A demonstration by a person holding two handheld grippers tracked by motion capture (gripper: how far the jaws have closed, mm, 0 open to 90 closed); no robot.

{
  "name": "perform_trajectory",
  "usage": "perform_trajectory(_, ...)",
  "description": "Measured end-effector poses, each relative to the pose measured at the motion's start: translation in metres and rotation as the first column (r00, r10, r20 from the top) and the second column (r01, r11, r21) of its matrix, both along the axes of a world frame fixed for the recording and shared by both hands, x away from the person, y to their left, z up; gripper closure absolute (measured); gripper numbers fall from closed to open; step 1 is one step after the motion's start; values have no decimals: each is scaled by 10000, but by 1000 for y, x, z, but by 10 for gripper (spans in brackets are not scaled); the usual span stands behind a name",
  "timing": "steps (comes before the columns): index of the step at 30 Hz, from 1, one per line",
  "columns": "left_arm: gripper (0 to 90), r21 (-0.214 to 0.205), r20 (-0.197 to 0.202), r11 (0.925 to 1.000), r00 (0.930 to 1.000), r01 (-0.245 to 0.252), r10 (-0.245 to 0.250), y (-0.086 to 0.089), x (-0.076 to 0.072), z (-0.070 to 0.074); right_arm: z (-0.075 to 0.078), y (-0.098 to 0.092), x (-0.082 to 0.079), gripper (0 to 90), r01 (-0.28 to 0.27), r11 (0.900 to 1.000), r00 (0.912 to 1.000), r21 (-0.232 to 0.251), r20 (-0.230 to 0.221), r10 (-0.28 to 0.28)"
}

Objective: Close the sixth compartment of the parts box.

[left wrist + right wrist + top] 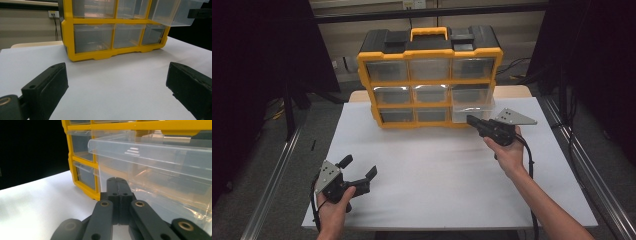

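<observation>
Surface: white rectangular table top, dark surroundings, metal rails at either side.

Item 1: yellow-framed plastic organiser cabinet with black top, yellow carry handle and nine clear drawers in three rows; stands upright at the table's far edge.

Item 2: clear plastic drawer, bottom row, right end; pulled partly out of the frame.

Item 3: right gripper, black, jaws pressed together, tips at the front of the pulled-out drawer; whether they grip it cannot be told.

Item 4: left gripper, black, jaws wide apart, near the table's front left, well apart from the cabinet.
</observation>
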State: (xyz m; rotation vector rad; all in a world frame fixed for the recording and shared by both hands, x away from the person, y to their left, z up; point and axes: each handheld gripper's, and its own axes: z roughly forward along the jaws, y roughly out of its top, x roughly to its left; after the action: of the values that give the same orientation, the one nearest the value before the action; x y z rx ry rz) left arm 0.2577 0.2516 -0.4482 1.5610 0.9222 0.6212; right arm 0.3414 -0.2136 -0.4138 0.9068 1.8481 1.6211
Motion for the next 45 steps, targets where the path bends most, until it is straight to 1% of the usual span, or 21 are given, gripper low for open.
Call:
perform_trajectory(3,40,-6,5,10000,10000,21,-21,0,0,0,0,0,1,900,44,10000,10000,25,22,-44)
perform_trajectory(5,39,-115,15,9999,10000,36,-36,-1,0,0,0,-1,2,900,125,9999,9999,-22,40,-125)
perform_trajectory(10,39,0,26,10000,10000,-21,21,-1,-1,1,-3,-2,4,900,323,9994,9994,-160,94,-321)
perform_trajectory(14,40,-38,28,10000,10000,67,-67,0,0,0,-3,0,5,900,324,9992,9993,-232,177,-320)
perform_trajectory(15,40,-4,30,10000,10000,-27,27,-1,0,1,-3,0,6,900,305,9992,9992,-242,251,-299)
perform_trajectory(16,40,-22,44,10000,10000,31,-31,0,0,1,-3,0,6,900,305,9992,9992,-242,251,-299)
perform_trajectory(17,39,-4,35,10000,10000,-36,36,0,0,1,-3,1,5,900,317,9992,9992,-242,231,-311)
perform_trajectory(18,39,-102,49,9999,9999,-97,97,-1,0,1,-3,2,6,900,409,9989,9989,-240,249,-403)
perform_trajectory(20,38,-123,63,9999,10000,-48,49,-1,0,0,-3,3,6,900,415,9989,9988,-239,261,-409)
perform_trajectory(22,35,-106,58,9998,9998,-177,178,-1,0,1,-3,3,6,900,427,9989,9989,-215,222,-422)
perform_trajectory(23,35,-253,57,9995,9998,-182,183,-1,0,1,-3,4,6,900,385,9990,9990,-218,225,-380)
perform_trajectory(24,35,-84,67,9998,9998,-164,165,1,0,1,-4,4,7,900,376,9990,9990,-257,268,-369)
perform_trajectory(25,35,-160,71,9997,9998,-198,199,1,0,1,-4,5,7,900,383,9990,9990,-243,248,-377)
perform_trajectory(28,35,-178,79,9996,9997,-229,230,1,0,1,-6,6,8,900,372,9989,9990,-286,276,-364)
perform_trajectory(29,35,-232,61,9996,9998,-167,168,1,0,1,-6,6,8,900,377,9988,9989,-307,279,-368)
perform_trajectory(32,35,-84,80,9999,9999,-142,143,1,0,1,-6,6,8,900,412,9986,9988,-341,272,-403)
perform_trajectory(35,35,-117,91,9999,9999,-102,103,0,0,0,-6,6,9,900,455,9983,9986,-357,294,-445)
perform_trajectory(37,38,-140,94,9998,9999,-106,107,0,0,1,-6,5,11,900,513,9984,9982,-218,313,-506)
perform_trajectory(39,38,-92,161,9999,9999,-45,46,0,-1,1,-6,4,11,900,535,9983,9981,-220,305,-528)
perform_trajectory(40,38,-180,153,9998,9999,-55,58,-1,-1,1,-6,4,11,900,568,9981,9979,-221,312,-561)
perform_trajectory(45,38,-2,128,10000,9999,-82,82,0,0,1,-5,5,13,900,581,9981,9979,-195,306,-575)
